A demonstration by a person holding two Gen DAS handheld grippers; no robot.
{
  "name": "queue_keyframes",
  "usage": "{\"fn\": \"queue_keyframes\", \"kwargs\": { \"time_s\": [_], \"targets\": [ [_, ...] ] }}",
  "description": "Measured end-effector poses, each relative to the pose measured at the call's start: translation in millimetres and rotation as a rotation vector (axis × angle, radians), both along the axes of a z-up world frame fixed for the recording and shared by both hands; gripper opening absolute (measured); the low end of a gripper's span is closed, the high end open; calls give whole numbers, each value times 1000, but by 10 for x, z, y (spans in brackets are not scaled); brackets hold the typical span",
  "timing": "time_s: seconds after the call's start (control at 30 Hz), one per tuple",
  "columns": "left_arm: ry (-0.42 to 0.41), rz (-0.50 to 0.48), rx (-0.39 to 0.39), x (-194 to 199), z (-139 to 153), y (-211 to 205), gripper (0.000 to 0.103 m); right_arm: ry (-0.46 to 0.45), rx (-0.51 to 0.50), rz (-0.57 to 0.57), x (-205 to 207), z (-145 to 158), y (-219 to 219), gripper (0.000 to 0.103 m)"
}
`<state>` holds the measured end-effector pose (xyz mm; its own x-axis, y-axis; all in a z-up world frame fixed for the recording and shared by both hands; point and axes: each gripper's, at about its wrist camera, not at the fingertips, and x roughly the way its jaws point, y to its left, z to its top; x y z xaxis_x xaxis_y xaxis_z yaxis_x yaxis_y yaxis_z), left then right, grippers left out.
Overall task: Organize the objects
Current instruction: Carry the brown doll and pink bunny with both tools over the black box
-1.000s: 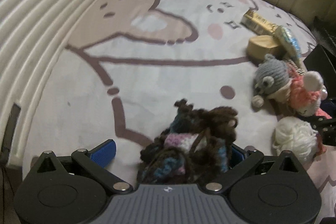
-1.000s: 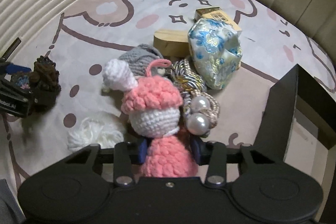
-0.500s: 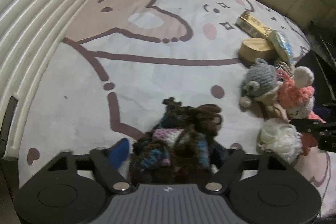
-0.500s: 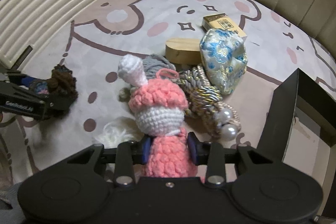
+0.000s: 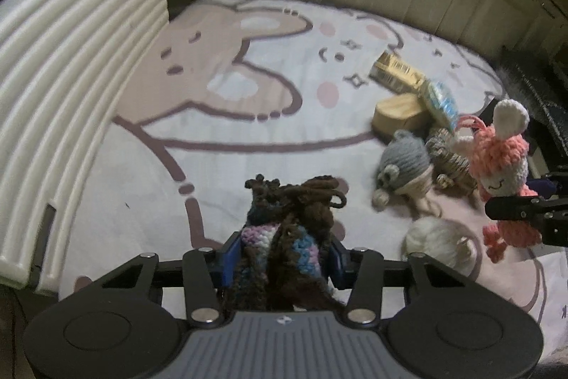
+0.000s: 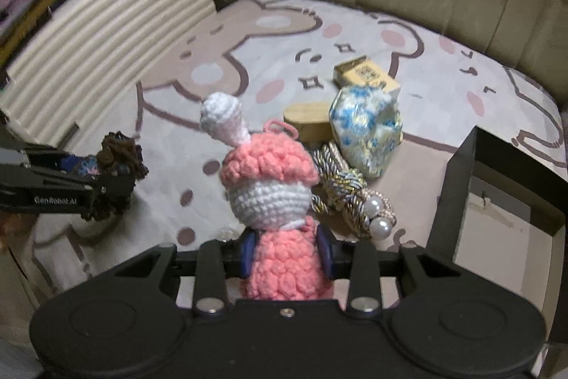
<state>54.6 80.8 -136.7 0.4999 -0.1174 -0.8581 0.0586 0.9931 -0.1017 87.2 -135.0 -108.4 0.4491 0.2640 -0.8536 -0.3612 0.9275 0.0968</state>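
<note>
— Left wrist view: where's the brown doll (image 5: 284, 237)?
— Between the left gripper's (image 5: 282, 260) closing pads, pressed, above the cloth (image 5: 213, 166).
— And the right gripper (image 6: 287, 254)?
— Angled down, clamped on the one pink bunny (image 6: 273, 212). One grey mouse (image 5: 404, 169), one white pompom (image 5: 436, 240) lie below.

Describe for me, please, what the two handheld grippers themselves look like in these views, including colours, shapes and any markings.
Both are black, with angular linkage arms joined by silver pivot pins and blue pads on the fingers. The left gripper has a grey ribbed body with round black discs on either side and a small white logo. The right gripper has a plain black body with similar discs. White lettering reading GenRobot.AI runs along the left gripper's side.
</note>
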Motion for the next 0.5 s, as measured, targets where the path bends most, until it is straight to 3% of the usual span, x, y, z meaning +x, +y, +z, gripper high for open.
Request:
{"fn": "queue_keyframes", "kwargs": {
  "time_s": [0.5],
  "targets": [
    [-124,9,22,-175,794,-119,49,-56,79,-126,-126,545,-143,36]
  ]
}}
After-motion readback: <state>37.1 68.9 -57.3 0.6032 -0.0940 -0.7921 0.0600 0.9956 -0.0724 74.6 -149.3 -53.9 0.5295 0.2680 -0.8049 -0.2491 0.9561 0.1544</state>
